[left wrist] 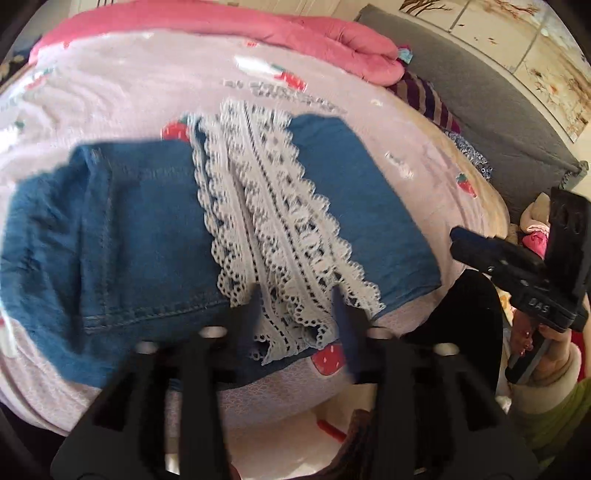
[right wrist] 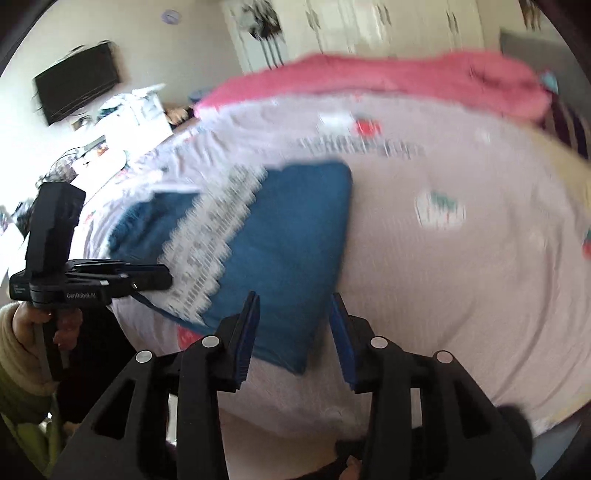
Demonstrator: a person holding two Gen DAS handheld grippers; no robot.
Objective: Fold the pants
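Note:
Blue denim pants (left wrist: 129, 229) with a white lace hem (left wrist: 273, 229) lie folded on the bed, the lace band across the middle. My left gripper (left wrist: 297, 314) is open, its fingers just above the near end of the lace, holding nothing. My right gripper (right wrist: 293, 321) is open and empty over the near right corner of the pants (right wrist: 288, 258). The right gripper also shows in the left wrist view (left wrist: 458, 236) beside the bed's edge, and the left gripper shows in the right wrist view (right wrist: 162, 277) near the lace (right wrist: 210, 236).
The bed has a pale pink sheet with strawberry print (left wrist: 122, 92). A pink quilt (left wrist: 258, 29) lies along the far side. A grey headboard (left wrist: 491, 110) and striped cloth (left wrist: 424, 96) are at the right. A wall TV (right wrist: 77, 81) and a cluttered desk (right wrist: 110, 122) are at the left.

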